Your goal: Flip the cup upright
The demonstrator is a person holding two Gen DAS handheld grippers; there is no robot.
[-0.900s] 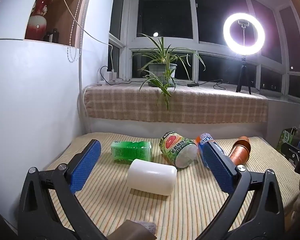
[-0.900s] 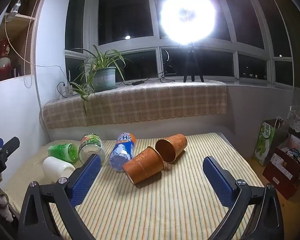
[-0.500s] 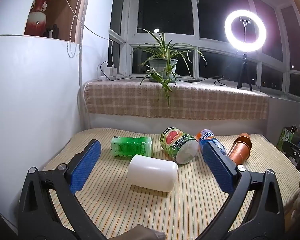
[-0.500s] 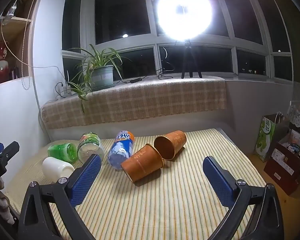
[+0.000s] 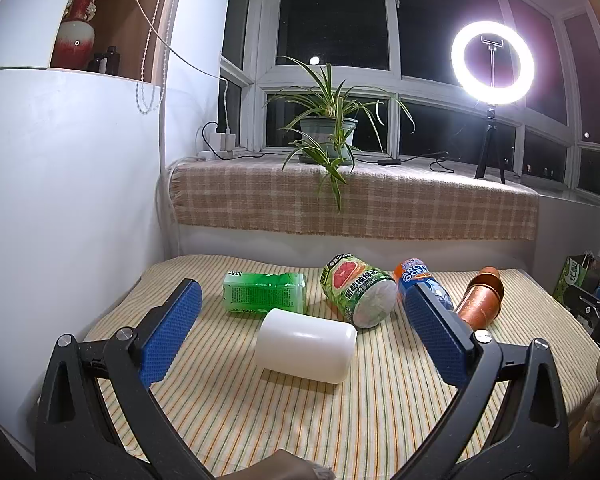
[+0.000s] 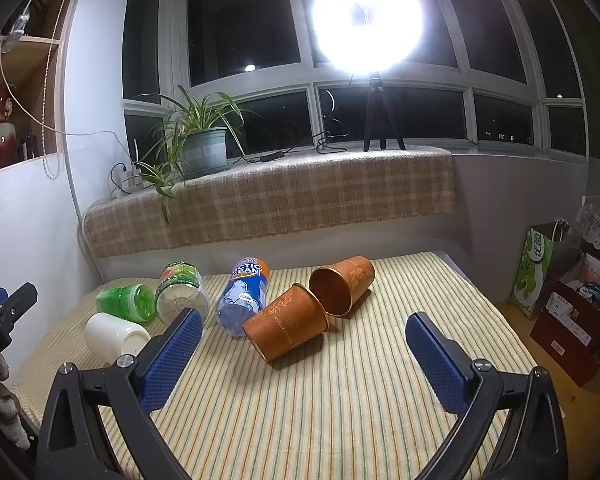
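While both tongs hang above the striped counter, little separates this moment from the one just before: we have drawn the views slightly closer and lower, the things lie where they lay, and no cup has been touched. We judge the task is still in its approach.

Starting at the left, our left tongs stand wide apart with nothing between the blue pads. They look level across the cloth at a white plastic tumbler lying on its side, framed between the two fingers but not yet reached. Just behind it lie a green drink bottle and a clear grapefruit-label bottle, then a blue and orange soda bottle.

Further right, our right tongs are equally spread and empty. Ahead of them lies a brown paper cup with a gold pattern, on its side with its base toward us. Its rim seems to touch a second brown paper cup, also tipped over, whose open mouth faces the camera. Which cup the task means we cannot tell; each gripper has one before it.

Both grippers are held low and roughly level, fingers pointing forward over the counter. A grasp across a cup's wall, then a turn of the wrist, seems the likely need.
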